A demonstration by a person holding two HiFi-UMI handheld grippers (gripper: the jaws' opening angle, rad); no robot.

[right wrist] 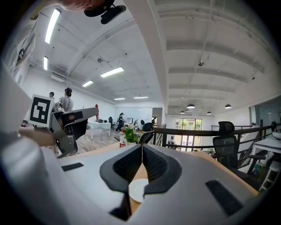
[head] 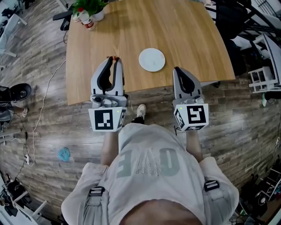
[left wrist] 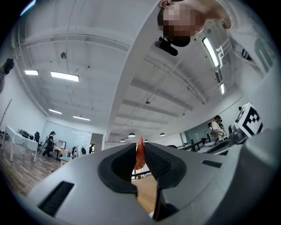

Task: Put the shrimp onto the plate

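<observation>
Left gripper (left wrist: pixel 140 145) pads pinch the shrimp (left wrist: pixel 140 157) upright, plain in its own view; the head view shows only an orange tip at the jaw ends, above the table (head: pixel 189 30) near its front edge. Right gripper (right wrist: pixel 142 147) jaws are closed with nothing between them. Plate (head: pixel 152 59) sits bare on the table between both grippers, plant (head: pixel 90 6) at the far corner.

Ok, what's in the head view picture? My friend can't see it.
From above: the left hand-held gripper pinches a small orange shrimp over a wooden table. An empty white plate sits right of it, and the right hand-held gripper, shut, is at the table's edge.
</observation>
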